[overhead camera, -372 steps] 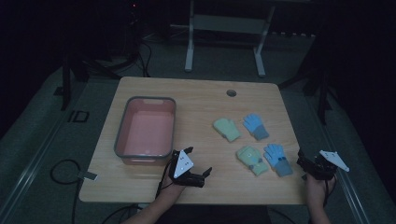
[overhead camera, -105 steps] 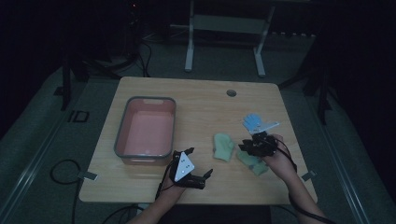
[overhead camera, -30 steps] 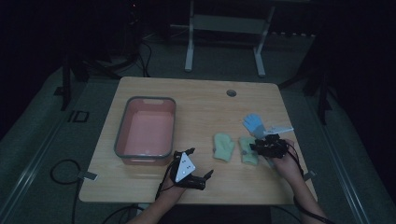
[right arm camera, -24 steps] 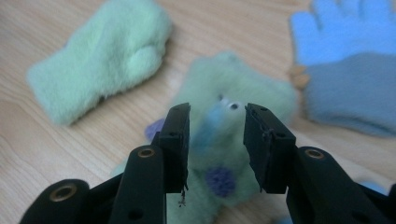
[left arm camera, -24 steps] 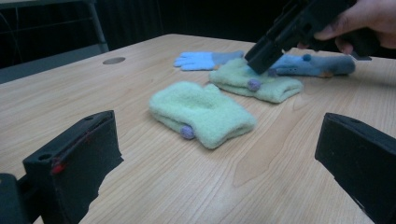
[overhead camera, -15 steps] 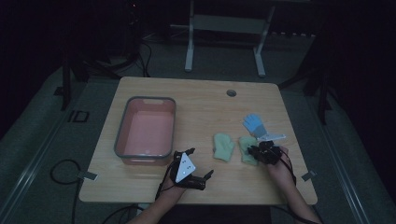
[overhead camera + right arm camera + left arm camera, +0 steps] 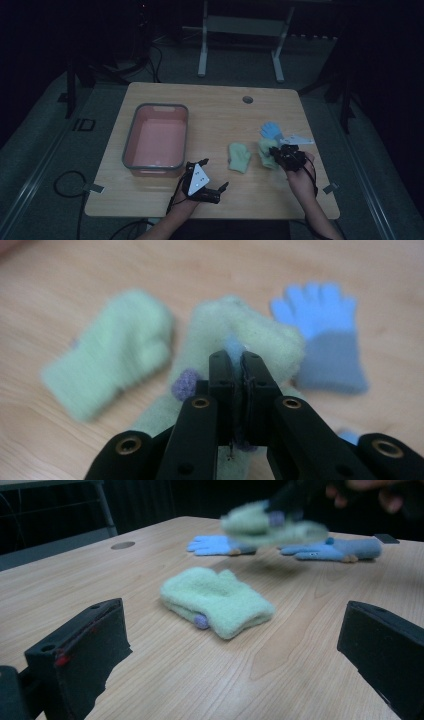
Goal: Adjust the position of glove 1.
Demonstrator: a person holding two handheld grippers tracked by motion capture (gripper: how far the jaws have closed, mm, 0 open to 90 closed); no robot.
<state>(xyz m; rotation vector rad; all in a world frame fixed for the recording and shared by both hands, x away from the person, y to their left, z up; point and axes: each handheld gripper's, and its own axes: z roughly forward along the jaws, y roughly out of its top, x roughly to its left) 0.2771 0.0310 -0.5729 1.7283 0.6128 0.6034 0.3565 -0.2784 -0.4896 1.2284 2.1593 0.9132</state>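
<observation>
My right tool point(image 7: 234, 362) is clenched on a green mitten point(image 7: 245, 335); its jaws have just been closing, and in the right gripper view they stand almost together with the fuzzy fabric pinched between them. In the left gripper view that mitten point(image 7: 272, 525) hangs blurred above the tabletop point(image 7: 300, 645), clear of the wood, with two blue gloves behind it. In the high view the right tool point(image 7: 281, 155) sits at the right part of the tabletop with the mitten point(image 7: 266, 150) under it, just beside one blue glove point(image 7: 271, 130).

My left tool point(image 7: 202, 186) rests near the front edge, jaws spread wide and gripping nothing. The second green mitten point(image 7: 215, 600) lies flat just ahead of it.

I judge this to be the pick-up step: the mitten is gripped and coming off the wood. The pink bin point(image 7: 157, 137) stands empty at the left, well apart, so the next move likely calls for carrying the mitten across, over the other one, and loosening the jaws only once it is above the bin.

Against the earliest picture, the green and blue pairs have been pulled apart from their tidy square, my right hand has come in from the table's right edge, and the left tool has stayed put.
</observation>
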